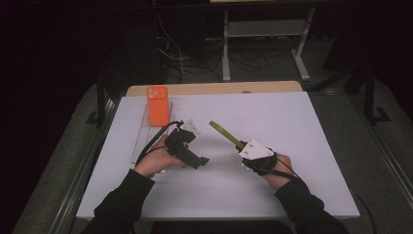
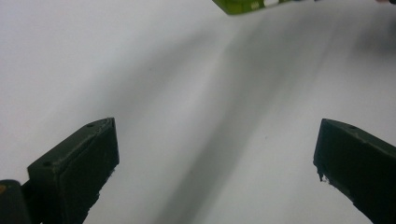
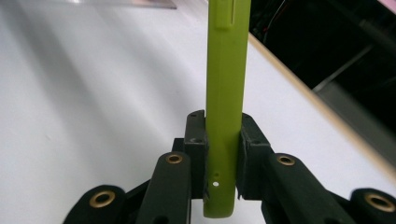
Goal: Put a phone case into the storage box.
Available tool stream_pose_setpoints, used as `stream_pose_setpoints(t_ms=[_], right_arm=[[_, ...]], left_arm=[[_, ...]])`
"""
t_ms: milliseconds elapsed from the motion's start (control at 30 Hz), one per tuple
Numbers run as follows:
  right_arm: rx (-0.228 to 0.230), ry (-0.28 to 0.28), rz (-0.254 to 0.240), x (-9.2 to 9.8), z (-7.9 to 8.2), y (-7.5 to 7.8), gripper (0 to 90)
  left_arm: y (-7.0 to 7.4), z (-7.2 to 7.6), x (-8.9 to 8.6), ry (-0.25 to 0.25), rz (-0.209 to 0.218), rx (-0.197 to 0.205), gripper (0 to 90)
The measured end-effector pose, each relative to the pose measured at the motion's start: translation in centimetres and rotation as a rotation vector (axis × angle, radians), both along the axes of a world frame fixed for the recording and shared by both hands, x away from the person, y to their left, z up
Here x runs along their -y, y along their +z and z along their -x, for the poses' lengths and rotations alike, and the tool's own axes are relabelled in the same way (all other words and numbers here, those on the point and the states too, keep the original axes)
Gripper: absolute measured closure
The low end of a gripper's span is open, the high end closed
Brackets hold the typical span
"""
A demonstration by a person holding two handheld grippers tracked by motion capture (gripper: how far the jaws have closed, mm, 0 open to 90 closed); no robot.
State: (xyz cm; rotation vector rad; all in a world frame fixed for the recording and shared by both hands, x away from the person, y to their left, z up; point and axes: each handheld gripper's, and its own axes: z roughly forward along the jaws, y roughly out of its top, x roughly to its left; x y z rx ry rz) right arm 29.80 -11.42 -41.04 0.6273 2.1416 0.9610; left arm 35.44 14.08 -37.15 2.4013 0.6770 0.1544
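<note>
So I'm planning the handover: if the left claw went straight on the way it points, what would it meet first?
Probably the green phone case held in the right claw. The left claw stands open over bare white table, with the case's end ahead at the top; depth is unclear, so it might pass underneath.

Black sleeves [image 1: 127, 195]; black hand-held gripper [image 3: 223, 140] jaws with brass rivets.

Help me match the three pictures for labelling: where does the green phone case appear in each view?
High view: the green phone case sits mid-table, slanting up-left out of the right gripper.
Left gripper view: its end pokes in at the top edge, right of centre.
Right gripper view: it stands up the centre, clamped edge-on between the jaws.
Shared landmark: the white table top.
</note>
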Motion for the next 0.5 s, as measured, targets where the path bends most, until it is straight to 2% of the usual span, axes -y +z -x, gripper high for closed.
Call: stream_pose_setpoints(t_ms=[67,100,133,300,367,433,467,500], right_arm=[[-0.069,-0.013,-0.080,0.4,-0.3,0.1,75.8],[-0.101,-0.023,-0.117,0.5,-0.4,0.1,75.8],[-0.129,-0.027,-0.145,0.7,-0.5,0.1,75.8],[-0.245,-0.057,-0.276,1.4,-1.2,0.0,75.9],[-0.285,-0.063,-0.330,1.7,-1.4,-0.1,75.9],[-0.325,-0.070,-0.374,1.7,-1.5,-0.2,75.9],[-0.318,-0.063,-0.378,1.7,-1.6,-0.2,75.9],[-0.321,-0.062,-0.385,1.7,-1.6,-0.3,75.9]], left_arm=[[0.1,-0.2,-0.1,0.023,0.022,0.001,0.0],[0.1,-0.2,0.0,0.051,0.053,-0.006,0.0],[0.2,-0.3,-0.1,0.050,0.047,-0.002,0.0],[0.5,-0.7,0.0,0.092,0.105,0.022,0.0],[0.6,-0.8,0.1,0.116,0.137,0.026,0.0],[0.7,-1.0,0.1,0.116,0.155,0.030,0.0],[0.7,-1.0,0.2,0.126,0.171,0.028,0.0],[0.8,-1.1,0.2,0.119,0.169,0.035,0.0]])
